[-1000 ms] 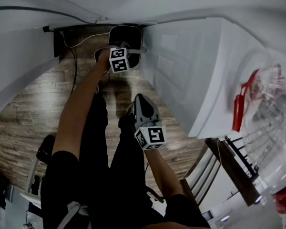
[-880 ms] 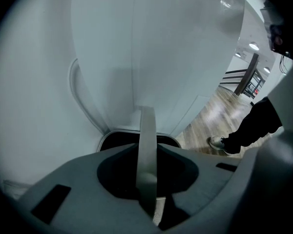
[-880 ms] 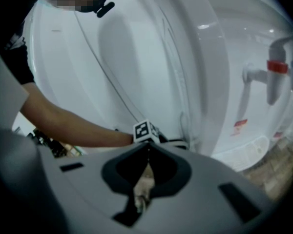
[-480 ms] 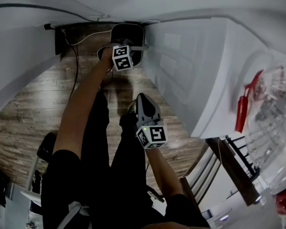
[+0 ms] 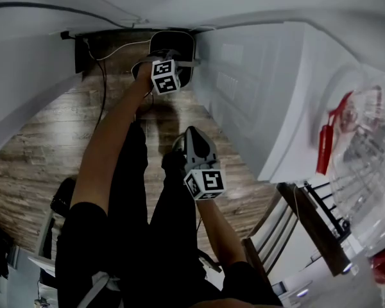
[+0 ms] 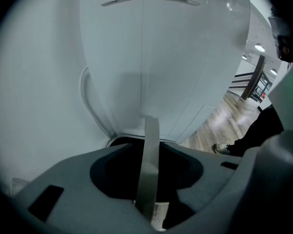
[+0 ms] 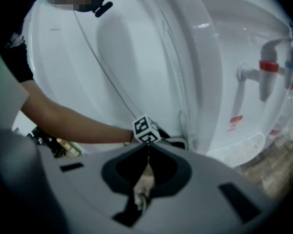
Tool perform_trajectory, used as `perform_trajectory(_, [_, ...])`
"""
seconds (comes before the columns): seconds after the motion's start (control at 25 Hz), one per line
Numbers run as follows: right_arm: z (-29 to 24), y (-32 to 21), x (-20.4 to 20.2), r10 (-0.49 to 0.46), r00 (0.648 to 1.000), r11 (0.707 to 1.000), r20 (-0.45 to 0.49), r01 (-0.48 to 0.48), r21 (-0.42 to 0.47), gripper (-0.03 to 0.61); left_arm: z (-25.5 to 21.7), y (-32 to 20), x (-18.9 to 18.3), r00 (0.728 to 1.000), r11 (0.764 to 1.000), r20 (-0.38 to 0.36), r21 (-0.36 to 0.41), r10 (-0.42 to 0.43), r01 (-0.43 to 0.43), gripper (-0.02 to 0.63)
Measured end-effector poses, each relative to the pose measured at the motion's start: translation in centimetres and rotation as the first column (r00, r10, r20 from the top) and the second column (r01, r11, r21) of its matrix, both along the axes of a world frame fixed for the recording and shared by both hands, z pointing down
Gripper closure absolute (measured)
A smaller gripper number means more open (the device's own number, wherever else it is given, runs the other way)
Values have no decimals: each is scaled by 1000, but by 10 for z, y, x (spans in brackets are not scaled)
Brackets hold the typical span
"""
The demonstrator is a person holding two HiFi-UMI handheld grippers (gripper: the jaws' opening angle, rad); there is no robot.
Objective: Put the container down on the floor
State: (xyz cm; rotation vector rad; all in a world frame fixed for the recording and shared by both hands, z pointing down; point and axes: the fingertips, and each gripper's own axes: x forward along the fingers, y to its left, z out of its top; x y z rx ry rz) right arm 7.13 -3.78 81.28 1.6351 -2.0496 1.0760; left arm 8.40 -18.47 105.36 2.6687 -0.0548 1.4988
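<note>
The container (image 5: pixel 172 46) is a dark, round-cornered bin with a pale rim. It stands on the wood floor (image 5: pixel 45 140) in the corner between the wall and a white appliance (image 5: pixel 263 88). My left gripper (image 5: pixel 169 65) is right over it. In the left gripper view the bin's grey handle band (image 6: pixel 150 135) runs between the jaws of my left gripper (image 6: pixel 147 161), which are opening with dark gaps on both sides of the band. My right gripper (image 5: pixel 191 137) hangs lower, by the person's legs. Its jaws (image 7: pixel 147 155) meet in a line, with nothing held.
A black cable (image 5: pixel 100 88) trails along the floor left of the bin. The person's legs (image 5: pixel 147 191) and shoe (image 6: pixel 220 149) stand just behind it. The right gripper view shows a red-tagged tap (image 7: pixel 266 72) on the white appliance. A chair (image 5: pixel 289 230) stands at lower right.
The left gripper and the bin moved slightly farther into the corner over the first half second, then stayed put. The right gripper has barely shifted.
</note>
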Motion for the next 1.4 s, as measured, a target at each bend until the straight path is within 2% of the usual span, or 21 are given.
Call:
perform_trajectory(0.4, [-24, 8, 5, -4, 1000, 1000, 2, 4, -6, 545, -50, -4, -8, 993, 995, -64, -17, -96, 95, 425])
perform_trajectory(0.52, [-38, 9, 7, -15, 1000, 1000, 0, 15, 2, 545, -76, -9, -14, 979, 985, -103, -22, -175, 174, 427])
perform_trajectory(0.6, [-50, 11, 8, -22, 1000, 1000, 0, 22, 10, 545, -97, -12, -19, 954, 964, -141, -46, -265, 262, 480])
perform_trajectory(0.72, [-70, 17, 10, -26, 1000, 1000, 4, 26, 9, 545, -123, -3, -32, 904, 920, -175, -97, -391, 379, 531])
perform_trajectory(0.88, [-102, 23, 10, -45, 999, 999, 6, 45, 31, 545, -151, 17, -53, 856, 871, -167, -137, -489, 472, 578])
perform_trajectory(0.96, [-120, 23, 9, -54, 998, 997, 10, 54, 48, 545, -168, 24, -67, 820, 835, -161, -152, -549, 529, 583])
perform_trajectory(1.04, [-137, 24, 10, -56, 998, 997, 25, 55, 59, 545, -191, 32, -81, 759, 777, -169, -181, -629, 603, 583])
perform_trajectory(1.16, [-164, 37, 14, -66, 997, 997, 48, 64, 49, 545, -231, 60, -95, 643, 668, -184, -249, -743, 701, 584])
perform_trajectory(1.2, [-173, 42, 14, -75, 996, 996, 53, 72, 45, 545, -245, 73, -98, 611, 640, -190, -271, -768, 719, 584])
perform_trajectory(1.4, [-213, 40, 7, -132, 989, 989, 68, 126, 82, 545, -317, 104, -121, 483, 538, -240, -308, -842, 784, 584])
